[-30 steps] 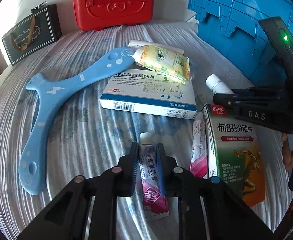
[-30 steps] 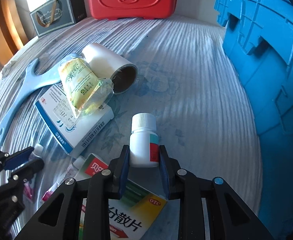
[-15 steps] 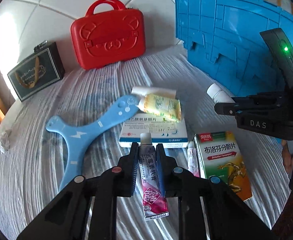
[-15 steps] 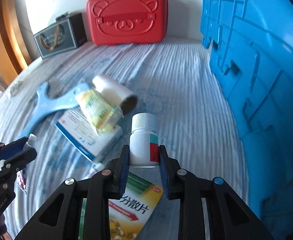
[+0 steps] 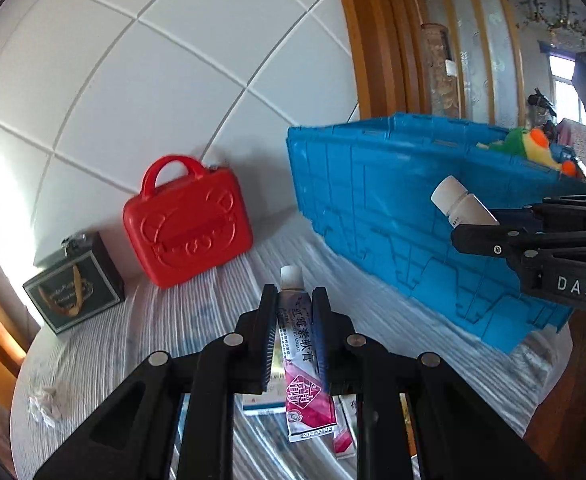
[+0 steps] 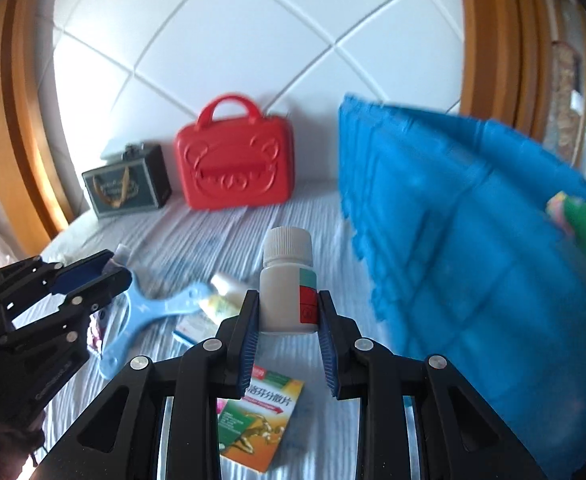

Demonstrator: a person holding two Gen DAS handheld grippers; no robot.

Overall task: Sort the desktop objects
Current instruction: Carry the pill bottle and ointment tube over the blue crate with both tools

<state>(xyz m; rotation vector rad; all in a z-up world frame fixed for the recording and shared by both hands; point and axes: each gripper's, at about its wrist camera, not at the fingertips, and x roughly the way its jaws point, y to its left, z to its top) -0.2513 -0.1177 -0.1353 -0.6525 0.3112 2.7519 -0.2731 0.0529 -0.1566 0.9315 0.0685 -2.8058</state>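
My left gripper (image 5: 293,300) is shut on a pink and white ointment tube (image 5: 301,344) and holds it up above the table. My right gripper (image 6: 289,304) is shut on a white pill bottle (image 6: 287,280) with a ribbed cap, also lifted. The bottle (image 5: 459,204) shows in the left wrist view against the blue crate (image 5: 393,216). The blue crate (image 6: 453,232) stands to the right and holds a green and orange plush toy (image 5: 529,148). Below lie a green and orange medicine box (image 6: 261,416), a blue boomerang-shaped toy (image 6: 145,316) and a white and blue tablet box (image 6: 191,326).
A red bear-face case (image 5: 187,224) and a dark gift box (image 5: 73,284) stand against the white tiled wall at the back. A crumpled white scrap (image 5: 43,404) lies at the table's left edge. The striped cloth (image 6: 213,236) covers the table.
Both grippers have risen well above the table with their objects. The views have tilted up, so the wall and the crate's top rim now show.
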